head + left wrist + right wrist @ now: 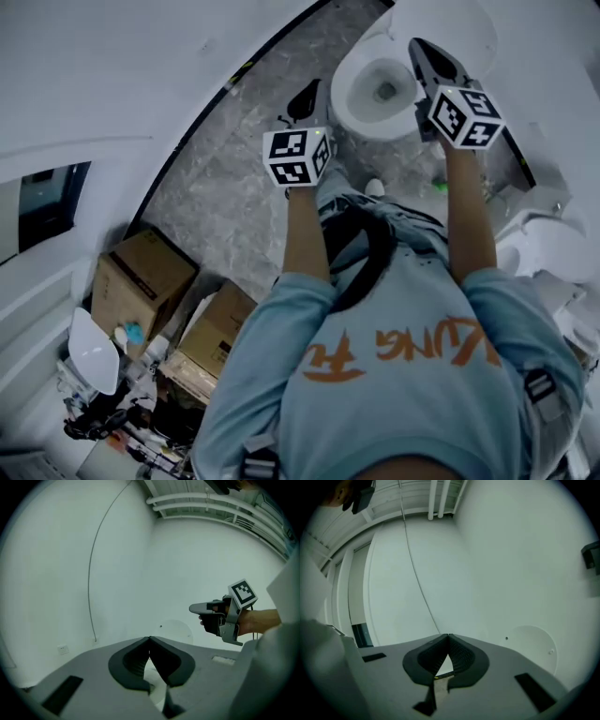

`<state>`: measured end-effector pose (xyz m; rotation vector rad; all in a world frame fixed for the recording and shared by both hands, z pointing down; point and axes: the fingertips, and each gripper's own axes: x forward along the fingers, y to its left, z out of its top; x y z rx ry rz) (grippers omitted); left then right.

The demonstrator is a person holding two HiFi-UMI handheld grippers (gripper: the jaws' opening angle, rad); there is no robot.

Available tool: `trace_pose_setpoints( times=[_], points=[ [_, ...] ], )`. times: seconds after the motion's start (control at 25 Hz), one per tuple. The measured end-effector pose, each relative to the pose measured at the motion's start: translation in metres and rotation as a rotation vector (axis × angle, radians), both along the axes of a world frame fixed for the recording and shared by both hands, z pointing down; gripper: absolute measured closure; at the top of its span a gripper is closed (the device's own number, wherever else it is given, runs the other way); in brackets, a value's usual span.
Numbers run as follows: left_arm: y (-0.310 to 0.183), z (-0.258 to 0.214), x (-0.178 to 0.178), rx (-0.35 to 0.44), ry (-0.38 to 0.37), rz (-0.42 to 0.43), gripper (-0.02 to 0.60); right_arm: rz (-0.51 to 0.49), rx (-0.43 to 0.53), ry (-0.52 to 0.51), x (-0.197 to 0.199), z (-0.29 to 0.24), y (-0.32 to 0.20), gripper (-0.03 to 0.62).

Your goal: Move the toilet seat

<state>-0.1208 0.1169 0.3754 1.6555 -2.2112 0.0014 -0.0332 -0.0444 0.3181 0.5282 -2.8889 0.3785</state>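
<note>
The left tongs and right tongs are held shut and empty, raised clear of the toilet seat on the bowl just ahead. The reach is judged barely begun — descent to the seat's edge is called for.

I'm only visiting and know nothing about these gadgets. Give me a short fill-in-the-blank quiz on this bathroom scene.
1. The jaws of the left gripper and the right gripper are both ___, with nothing between them.
2. In the head view, the white ceramic toilet bowl lies closest to the ___ gripper.
3. Two brown ___ boxes sit on the grey veined floor.

Missing words: shut; right; cardboard.
</note>
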Motion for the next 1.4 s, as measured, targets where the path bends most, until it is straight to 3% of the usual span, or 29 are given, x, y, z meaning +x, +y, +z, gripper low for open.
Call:
trace_pose_setpoints(
  times=[0.24, 0.44, 0.72, 0.88, 1.12, 1.28, 1.4],
  points=[
    [-0.082, 0.015, -0.037, -0.061, -0.005, 0.241, 0.580, 0.187, -0.031, 0.001, -0.026, 0.012, -0.059, 0.594],
    [-0.110, 0.065, -0.058, -0.190, 0.017, 0.415, 0.580, 0.256, -0.135, 0.065, -0.054, 0.070, -0.056, 0.594],
    [-0.120, 0.155, -0.035, -0.335, 0.132, 0.598, 0.580, 0.427, -0.270, 0.168, -0.020, 0.158, -0.060, 0.594],
    [-0.115, 0.197, -0.009, -0.406, 0.140, 0.736, 0.580, 0.485, -0.322, 0.228, -0.003, 0.209, -0.049, 0.594],
    [-0.101, 0.268, 0.006, -0.572, 0.125, 0.844, 0.580, 0.441, -0.454, 0.406, 0.015, 0.304, 0.006, 0.592],
    [-0.102, 0.304, 0.013, -0.614, 0.132, 0.895, 0.580, 0.407, -0.500, 0.496, 0.022, 0.351, 0.038, 0.586],
    [-0.101, 0.331, 0.013, -0.641, 0.122, 0.918, 0.580, 0.315, -0.503, 0.605, 0.019, 0.393, 0.063, 0.572]
  ],
)
